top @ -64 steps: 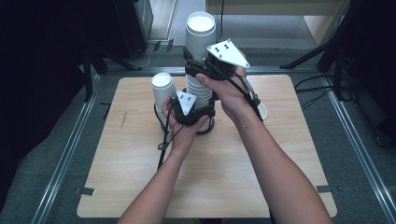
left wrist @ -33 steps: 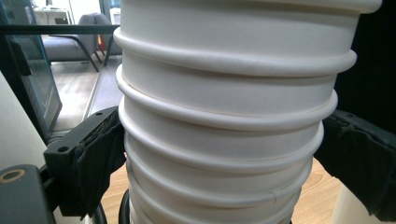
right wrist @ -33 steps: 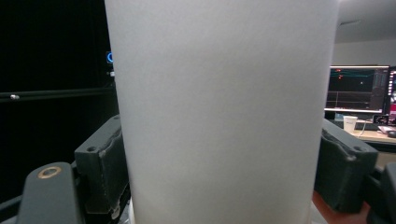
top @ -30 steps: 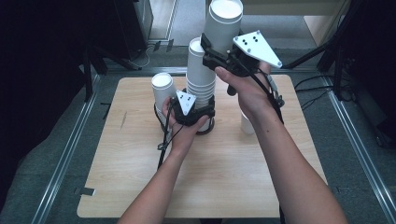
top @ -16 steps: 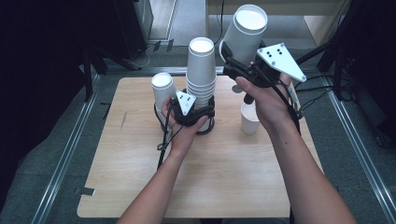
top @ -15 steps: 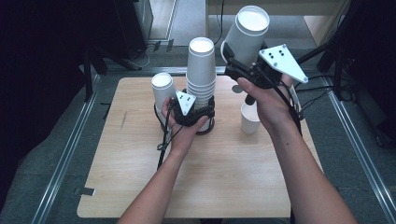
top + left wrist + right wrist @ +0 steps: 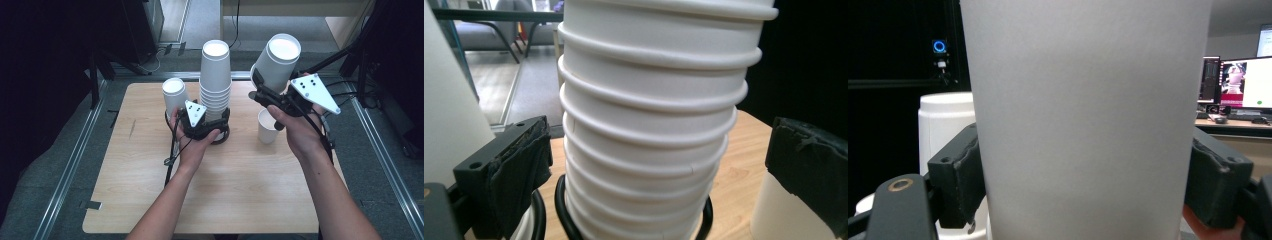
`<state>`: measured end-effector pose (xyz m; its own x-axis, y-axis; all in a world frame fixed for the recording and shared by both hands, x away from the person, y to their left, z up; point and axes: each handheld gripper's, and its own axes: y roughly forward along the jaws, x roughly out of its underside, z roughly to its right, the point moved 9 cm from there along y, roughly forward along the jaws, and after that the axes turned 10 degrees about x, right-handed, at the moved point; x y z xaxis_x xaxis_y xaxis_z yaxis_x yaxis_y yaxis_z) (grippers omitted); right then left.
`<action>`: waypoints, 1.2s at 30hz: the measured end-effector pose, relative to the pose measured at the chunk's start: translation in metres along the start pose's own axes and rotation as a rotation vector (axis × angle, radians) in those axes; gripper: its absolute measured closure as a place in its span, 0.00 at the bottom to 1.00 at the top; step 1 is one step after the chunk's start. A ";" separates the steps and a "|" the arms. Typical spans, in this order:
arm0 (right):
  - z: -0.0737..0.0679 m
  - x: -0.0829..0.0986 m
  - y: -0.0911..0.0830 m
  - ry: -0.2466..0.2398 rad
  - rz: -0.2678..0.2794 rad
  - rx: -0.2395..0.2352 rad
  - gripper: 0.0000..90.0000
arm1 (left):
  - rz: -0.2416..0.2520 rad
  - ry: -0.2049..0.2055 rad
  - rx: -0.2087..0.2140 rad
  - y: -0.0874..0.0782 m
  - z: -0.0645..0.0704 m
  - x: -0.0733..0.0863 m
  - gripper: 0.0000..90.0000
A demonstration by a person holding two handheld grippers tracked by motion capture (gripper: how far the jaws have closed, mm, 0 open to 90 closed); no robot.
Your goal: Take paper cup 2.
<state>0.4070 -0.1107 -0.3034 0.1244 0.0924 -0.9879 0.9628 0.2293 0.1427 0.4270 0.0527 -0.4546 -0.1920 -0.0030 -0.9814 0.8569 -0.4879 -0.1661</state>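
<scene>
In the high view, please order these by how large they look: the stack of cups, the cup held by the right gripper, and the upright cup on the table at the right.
1. Stack of cups, the tallest.
2. Held cup in the right gripper; raised toward the camera, so it may look larger than it is.
3. Upright cup, clearly the smallest.

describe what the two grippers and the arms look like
Both grippers are black, each topped by a grey three-cornered plate with dark dots: the left gripper has a small one, the right gripper a larger one. Black cables trail from both toward the person. The jaw pads look wrapped in worn black tape. The forearms are bare, with no sleeves in sight.
</scene>
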 end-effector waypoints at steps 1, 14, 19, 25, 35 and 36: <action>0.000 0.003 -0.002 -0.005 0.001 0.001 0.20 | 0.001 0.001 0.002 -0.003 0.000 0.000 0.00; -0.006 0.033 -0.030 -0.054 -0.007 -0.010 0.19 | 0.003 -0.005 0.053 -0.035 0.013 0.002 0.00; -0.004 0.046 -0.040 -0.060 -0.022 -0.005 0.19 | 0.001 -0.012 0.068 -0.048 0.017 0.005 0.00; 0.000 0.059 -0.049 -0.095 -0.025 0.009 0.19 | -0.007 -0.022 0.080 -0.064 0.020 0.007 0.00; 0.000 0.085 -0.063 -0.131 -0.040 0.018 0.19 | -0.023 -0.047 0.088 -0.086 0.024 0.019 0.00; 0.000 0.087 -0.065 -0.135 -0.039 0.017 0.19 | -0.023 -0.055 0.089 -0.088 0.024 0.021 0.00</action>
<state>0.3553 -0.1170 -0.3986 0.1167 -0.0479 -0.9920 0.9715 0.2132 0.1040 0.3362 0.0740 -0.4585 -0.2390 -0.0380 -0.9703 0.8066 -0.5641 -0.1766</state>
